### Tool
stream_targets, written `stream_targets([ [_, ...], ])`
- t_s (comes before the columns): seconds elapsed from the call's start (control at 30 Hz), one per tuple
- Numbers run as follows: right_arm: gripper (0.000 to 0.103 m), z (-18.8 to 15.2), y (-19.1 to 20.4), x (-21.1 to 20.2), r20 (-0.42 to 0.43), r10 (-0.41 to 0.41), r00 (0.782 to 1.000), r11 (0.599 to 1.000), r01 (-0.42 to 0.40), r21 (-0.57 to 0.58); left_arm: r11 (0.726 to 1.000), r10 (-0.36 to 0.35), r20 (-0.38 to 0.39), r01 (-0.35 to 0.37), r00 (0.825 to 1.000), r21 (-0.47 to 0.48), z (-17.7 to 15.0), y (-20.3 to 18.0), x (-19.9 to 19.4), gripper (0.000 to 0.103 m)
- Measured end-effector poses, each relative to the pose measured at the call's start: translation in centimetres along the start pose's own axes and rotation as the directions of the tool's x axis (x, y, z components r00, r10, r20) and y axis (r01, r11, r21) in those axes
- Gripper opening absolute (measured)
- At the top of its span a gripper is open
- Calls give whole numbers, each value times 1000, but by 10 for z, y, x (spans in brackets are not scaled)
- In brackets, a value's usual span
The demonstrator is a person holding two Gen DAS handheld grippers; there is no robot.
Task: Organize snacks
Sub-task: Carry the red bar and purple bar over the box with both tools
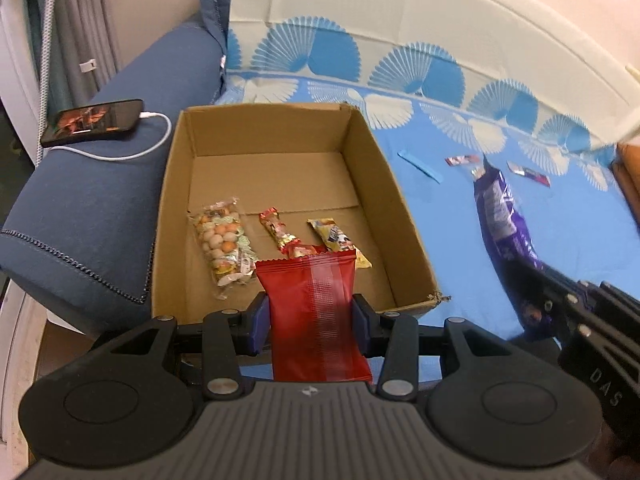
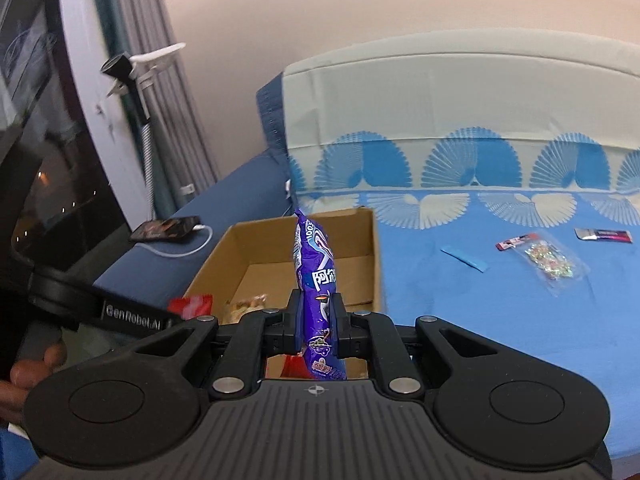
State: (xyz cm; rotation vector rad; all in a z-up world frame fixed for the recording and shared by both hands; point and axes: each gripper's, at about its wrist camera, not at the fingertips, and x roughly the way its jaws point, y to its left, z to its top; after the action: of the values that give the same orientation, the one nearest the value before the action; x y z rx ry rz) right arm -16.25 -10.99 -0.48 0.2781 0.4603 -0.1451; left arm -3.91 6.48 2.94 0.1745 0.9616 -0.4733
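My left gripper (image 1: pixel 310 320) is shut on a red snack packet (image 1: pixel 316 312) and holds it over the near edge of an open cardboard box (image 1: pixel 176 184). In the box lie a clear bag of round sweets (image 1: pixel 222 242), a small red wrapped candy (image 1: pixel 278 232) and a yellow wrapped snack (image 1: pixel 336 240). My right gripper (image 2: pixel 318 330) is shut on a purple snack bag (image 2: pixel 318 280), held upright in front of the box (image 2: pixel 374 256). The purple bag also shows at the right in the left wrist view (image 1: pixel 504 224).
The box stands on a bed with a blue fan-patterned sheet (image 2: pixel 480 300). On the sheet lie small wrapped candies (image 2: pixel 516 241), a clear bag of sweets (image 2: pixel 550 262), another wrapper (image 2: pixel 604 235) and a blue strip (image 2: pixel 466 260). A phone (image 1: pixel 92 122) on a charging cable lies on the blue sofa arm (image 1: pixel 80 216).
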Motion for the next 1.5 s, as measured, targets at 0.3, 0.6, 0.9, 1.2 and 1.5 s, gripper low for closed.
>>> stream_targets([
  [0.3, 14, 1, 27, -4, -6, -26, 1000, 998, 26, -57, 999, -25, 33, 26, 999, -24, -5, 15, -9, 47],
  [0.6, 14, 3, 34, 3, -27, -33, 999, 996, 31, -84, 999, -19, 41, 21, 999, -48, 2, 29, -6, 47],
  [0.9, 14, 8, 29, 18, -48, -54, 997, 996, 50, -80, 999, -16, 36, 17, 999, -49, 12, 33, 4, 47],
  [1.2, 14, 13, 28, 38, -68, -48, 996, 996, 43, -77, 999, -1, 38, 3, 999, -53, 30, 35, 18, 47],
  [1.5, 14, 20, 25, 68, -103, -33, 994, 997, 26, -67, 998, 9, 28, -7, 1000, -61, 54, 39, 41, 47],
])
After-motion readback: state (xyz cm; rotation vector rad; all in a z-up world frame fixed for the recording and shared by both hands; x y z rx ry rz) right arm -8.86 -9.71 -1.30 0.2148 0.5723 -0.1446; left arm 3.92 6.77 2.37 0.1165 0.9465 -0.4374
